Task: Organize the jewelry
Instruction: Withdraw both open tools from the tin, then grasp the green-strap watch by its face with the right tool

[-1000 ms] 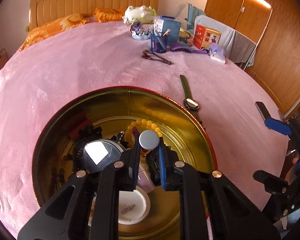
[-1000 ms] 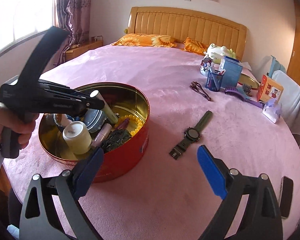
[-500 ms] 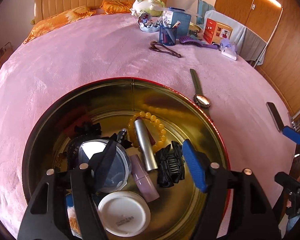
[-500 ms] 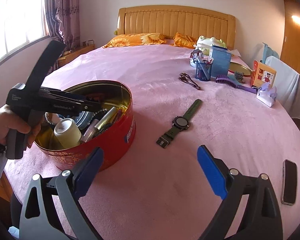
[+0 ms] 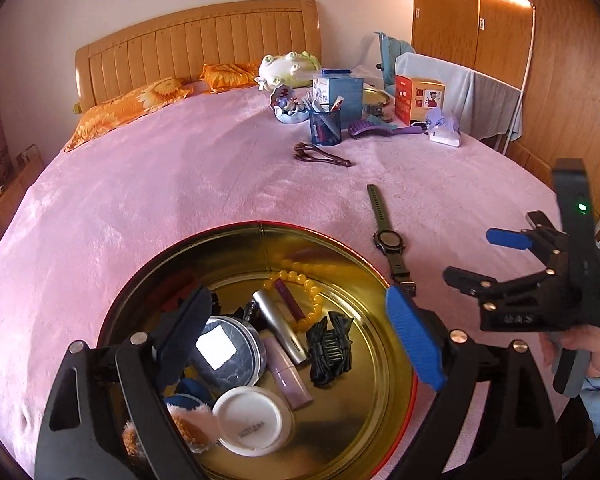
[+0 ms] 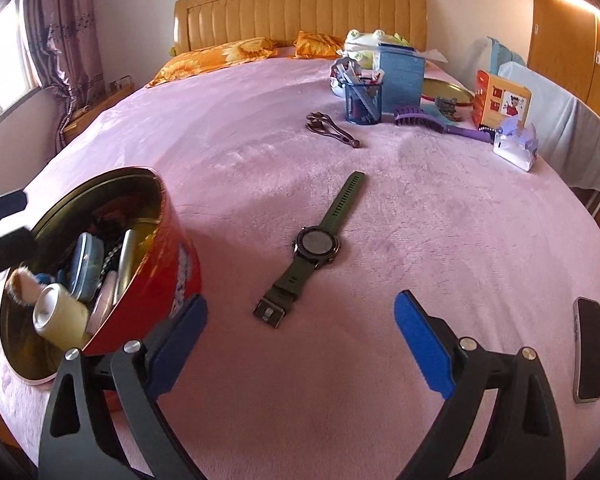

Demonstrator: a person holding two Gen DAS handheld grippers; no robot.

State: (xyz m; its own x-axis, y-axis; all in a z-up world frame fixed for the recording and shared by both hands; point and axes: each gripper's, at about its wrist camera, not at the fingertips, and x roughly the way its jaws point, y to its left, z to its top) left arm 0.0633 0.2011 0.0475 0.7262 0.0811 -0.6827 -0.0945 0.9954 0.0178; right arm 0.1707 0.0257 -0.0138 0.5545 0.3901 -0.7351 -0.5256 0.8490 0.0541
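My left tool (image 5: 300,336) has just sprung apart, empty, dropping the silver tube (image 5: 280,330) into the tin (image 5: 396,392); my right tool (image 6: 300,344), spread empty, faces the watch (image 6: 316,246) next.

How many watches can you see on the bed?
1. The green watch lies flat on the pink blanket, right of the red tin. More could be buried inside the tin.

Tin (image 6: 180,264) label partly behind a blue pad.
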